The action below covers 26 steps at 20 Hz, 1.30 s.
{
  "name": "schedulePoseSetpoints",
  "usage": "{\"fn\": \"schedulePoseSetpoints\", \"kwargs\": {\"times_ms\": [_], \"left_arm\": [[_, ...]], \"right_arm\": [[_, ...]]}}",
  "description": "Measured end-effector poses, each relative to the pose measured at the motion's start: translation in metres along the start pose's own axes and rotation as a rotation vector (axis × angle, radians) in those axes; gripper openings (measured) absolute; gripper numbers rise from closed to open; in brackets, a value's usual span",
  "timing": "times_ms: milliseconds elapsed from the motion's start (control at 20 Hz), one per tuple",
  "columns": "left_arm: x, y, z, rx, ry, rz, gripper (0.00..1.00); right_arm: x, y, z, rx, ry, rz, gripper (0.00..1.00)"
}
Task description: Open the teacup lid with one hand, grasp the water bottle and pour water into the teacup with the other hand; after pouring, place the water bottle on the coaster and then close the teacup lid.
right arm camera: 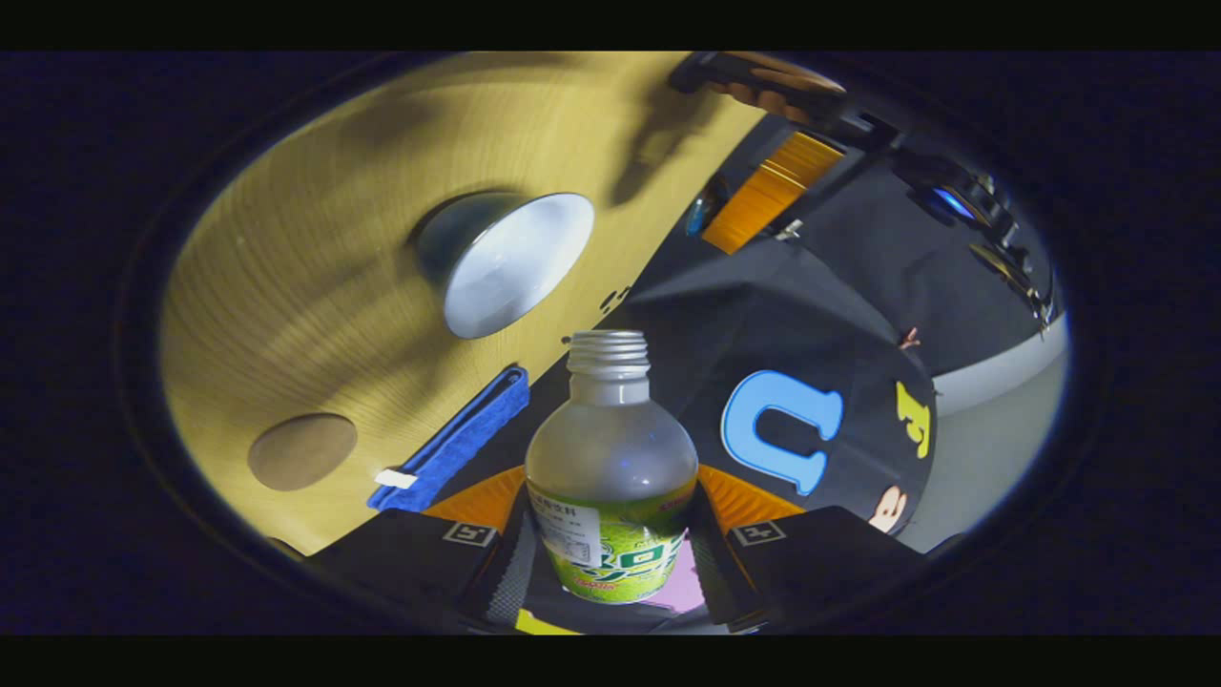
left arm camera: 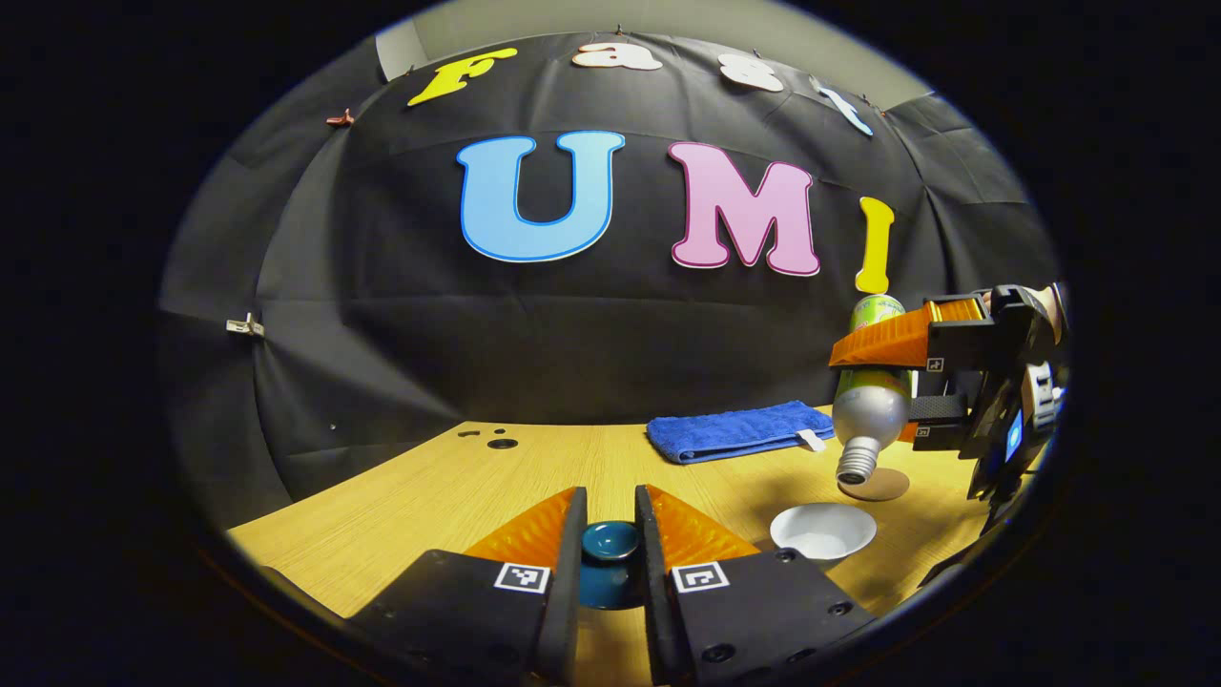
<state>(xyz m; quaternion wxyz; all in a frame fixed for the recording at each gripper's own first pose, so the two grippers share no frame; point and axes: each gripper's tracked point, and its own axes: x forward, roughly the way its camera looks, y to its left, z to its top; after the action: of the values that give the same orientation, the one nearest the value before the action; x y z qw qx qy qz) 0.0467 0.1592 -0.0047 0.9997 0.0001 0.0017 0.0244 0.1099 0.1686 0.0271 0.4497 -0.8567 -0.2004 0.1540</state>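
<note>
My left gripper [left arm camera: 610,498] is shut on the dark teal teacup lid [left arm camera: 609,542], held a little above the wooden table [left arm camera: 401,515]. The white teacup [left arm camera: 822,530] stands uncovered to its right; the right gripper view shows it [right arm camera: 506,262] farther off. My right gripper [right arm camera: 610,482] is shut on the water bottle [right arm camera: 610,448], a silvery uncapped bottle with a green label. In the left gripper view the right gripper [left arm camera: 882,377] holds the bottle [left arm camera: 870,405] tipped, mouth down, above and just behind the teacup. I see no water stream. The round brown coaster [left arm camera: 882,487] [right arm camera: 301,450] lies bare behind the cup.
A folded blue towel [left arm camera: 734,431] [right arm camera: 458,434] lies at the back of the table near the black cloth wall. Small dark holes [left arm camera: 501,443] mark the table's far left. The left gripper [right arm camera: 763,191] and the hand holding it appear at the top of the right gripper view.
</note>
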Motion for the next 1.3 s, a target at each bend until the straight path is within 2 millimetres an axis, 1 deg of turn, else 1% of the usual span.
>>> {"fn": "schedulePoseSetpoints", "kwargs": {"times_ms": [150, 250, 300, 450, 550, 600, 650, 700, 750, 800, 900, 950, 1050, 1100, 1200, 1300], "left_arm": [[0.0, 0.0, -0.001, 0.0, 0.0, 0.0, 0.33], [0.001, 0.0, -0.001, 0.0, 0.0, 0.0, 0.33], [0.001, 0.0, 0.0, 0.001, -0.001, 0.0, 0.33], [0.0, 0.0, 0.0, 0.001, -0.001, 0.0, 0.33], [0.001, 0.001, 0.0, 0.001, -0.001, 0.0, 0.32], [0.001, 0.001, 0.0, 0.002, -0.001, 0.003, 0.33], [0.001, 0.003, 0.0, 0.002, -0.002, 0.011, 0.33], [0.001, 0.003, 0.0, 0.002, -0.002, 0.012, 0.33], [0.0, 0.003, 0.0, 0.002, -0.002, 0.012, 0.33], [0.0, 0.002, 0.0, 0.002, -0.002, 0.012, 0.32], [0.001, 0.003, 0.0, 0.002, -0.002, 0.012, 0.32], [0.0, 0.003, 0.0, 0.002, -0.002, 0.012, 0.32], [0.0, 0.005, -0.001, 0.003, -0.003, 0.02, 0.33], [0.001, 0.005, 0.0, 0.003, -0.003, 0.024, 0.33], [0.0, 0.005, 0.0, 0.003, -0.003, 0.026, 0.33], [0.0, 0.006, 0.0, 0.003, -0.003, 0.026, 0.33]], "right_arm": [[-0.01, -0.012, 0.0, 0.04, 0.012, -0.05, 0.74], [-0.018, -0.013, -0.009, 0.101, 0.036, -0.068, 0.74], [-0.023, -0.013, -0.016, 0.164, 0.057, -0.068, 0.73], [-0.041, -0.008, -0.042, 0.445, 0.138, -0.074, 0.74], [-0.056, -0.002, -0.055, 0.635, 0.188, -0.09, 0.74], [-0.063, -0.006, -0.064, 0.723, 0.203, -0.107, 0.74], [-0.069, -0.005, -0.071, 0.811, 0.221, -0.113, 0.74], [-0.074, -0.003, -0.08, 0.898, 0.239, -0.118, 0.74], [-0.079, 0.002, -0.085, 1.001, 0.252, -0.114, 0.74], [-0.079, 0.008, -0.089, 1.111, 0.256, -0.107, 0.74], [-0.078, 0.011, -0.1, 1.314, 0.274, -0.112, 0.74], [-0.078, 0.013, -0.102, 1.413, 0.28, -0.122, 0.75], [-0.078, 0.012, -0.11, 1.597, 0.279, -0.156, 0.74], [-0.075, 0.012, -0.113, 1.676, 0.278, -0.175, 0.74], [-0.067, 0.016, -0.109, 1.822, 0.253, -0.179, 0.74], [-0.057, 0.026, -0.102, 1.948, 0.223, -0.165, 0.74]]}}
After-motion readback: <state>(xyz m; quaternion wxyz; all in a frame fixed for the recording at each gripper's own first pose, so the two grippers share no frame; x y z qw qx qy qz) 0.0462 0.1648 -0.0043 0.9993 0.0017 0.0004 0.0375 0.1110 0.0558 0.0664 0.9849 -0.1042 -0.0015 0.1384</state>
